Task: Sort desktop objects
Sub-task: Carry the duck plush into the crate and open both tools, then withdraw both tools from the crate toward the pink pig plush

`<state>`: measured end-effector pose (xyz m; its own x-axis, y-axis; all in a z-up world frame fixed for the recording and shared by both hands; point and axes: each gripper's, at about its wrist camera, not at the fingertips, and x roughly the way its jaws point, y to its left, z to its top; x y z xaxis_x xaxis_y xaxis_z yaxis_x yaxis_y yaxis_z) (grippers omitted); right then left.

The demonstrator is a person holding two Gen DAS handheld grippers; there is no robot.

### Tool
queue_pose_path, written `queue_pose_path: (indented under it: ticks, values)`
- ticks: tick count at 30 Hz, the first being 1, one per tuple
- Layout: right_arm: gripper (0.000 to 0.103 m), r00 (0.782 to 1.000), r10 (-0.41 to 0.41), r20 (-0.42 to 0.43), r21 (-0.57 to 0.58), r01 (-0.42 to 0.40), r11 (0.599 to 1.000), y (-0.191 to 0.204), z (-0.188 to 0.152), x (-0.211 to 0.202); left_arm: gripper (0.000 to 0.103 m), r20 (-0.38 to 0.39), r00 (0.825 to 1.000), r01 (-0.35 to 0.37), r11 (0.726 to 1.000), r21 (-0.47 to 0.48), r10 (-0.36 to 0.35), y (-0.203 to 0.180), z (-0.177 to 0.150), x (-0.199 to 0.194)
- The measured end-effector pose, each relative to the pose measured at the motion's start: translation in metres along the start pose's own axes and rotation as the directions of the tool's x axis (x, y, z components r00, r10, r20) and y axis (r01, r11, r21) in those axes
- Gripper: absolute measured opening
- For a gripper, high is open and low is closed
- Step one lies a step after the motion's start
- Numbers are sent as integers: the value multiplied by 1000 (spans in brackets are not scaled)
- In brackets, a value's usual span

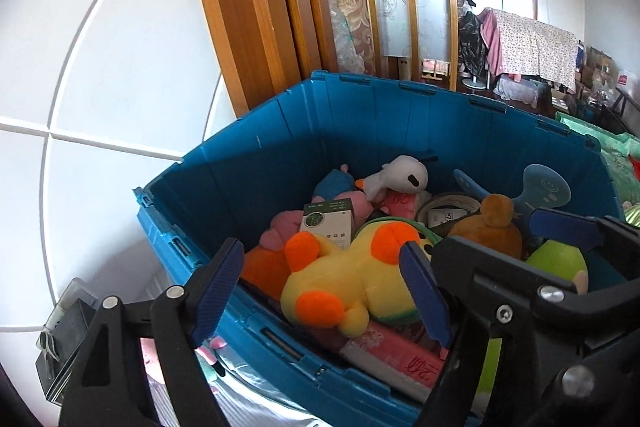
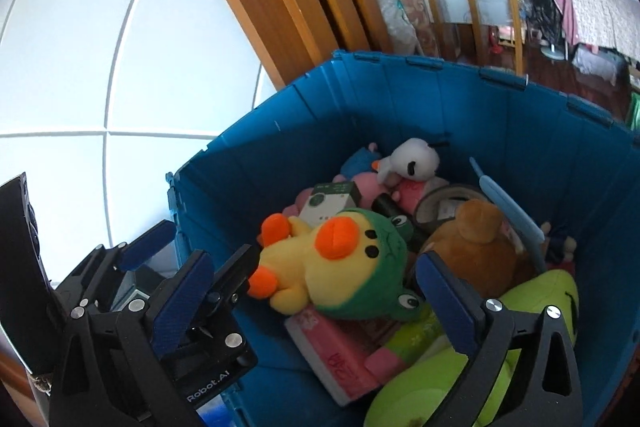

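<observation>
A blue plastic bin (image 1: 248, 163) (image 2: 256, 171) holds several toys and boxes. A yellow duck plush with orange feet and a green frog hood (image 1: 352, 279) (image 2: 320, 267) lies on top. Around it are a white plush (image 1: 404, 175) (image 2: 416, 159), a brown plush (image 1: 492, 227) (image 2: 476, 243), a white-green box (image 1: 328, 223) (image 2: 332, 203), a pink box (image 1: 392, 355) (image 2: 340, 359) and a green plush (image 2: 440, 379). My left gripper (image 1: 320, 291) is open over the bin's near rim, in front of the duck. My right gripper (image 2: 316, 303) is open, its fingers either side of the duck. Both are empty.
A white tiled wall (image 1: 100, 67) stands left of the bin, a wooden door frame (image 1: 248, 7) behind it. The other gripper shows in each view: the right gripper at right (image 1: 568, 227), the left gripper at left (image 2: 148, 243). A roll of tape (image 1: 448, 207) lies in the bin.
</observation>
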<state>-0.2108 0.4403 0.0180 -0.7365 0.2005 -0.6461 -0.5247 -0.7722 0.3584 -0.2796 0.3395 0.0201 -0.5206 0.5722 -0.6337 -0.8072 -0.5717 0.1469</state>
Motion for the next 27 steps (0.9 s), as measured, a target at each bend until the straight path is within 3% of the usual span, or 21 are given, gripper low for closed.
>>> queue_pose_path:
  ticks: [6, 17, 23, 27]
  values:
    - [103, 994, -46, 95, -75, 53, 996, 19, -3, -19, 80, 41, 998, -56, 998, -21, 57, 11, -13, -20]
    - [103, 980, -55, 193, -191, 93, 977, 56, -20, -41, 80, 29, 997, -65, 991, -117, 68, 49, -49, -42]
    - [103, 987, -16, 159, -248, 56, 967, 83, -31, -29, 80, -10, 992, -122, 977, -172, 122, 88, -85, -53]
    - [103, 990, 21, 142, -291, 22, 956, 107, -41, -21, 80, -46, 984, -180, 954, -238, 174, 125, -117, -60]
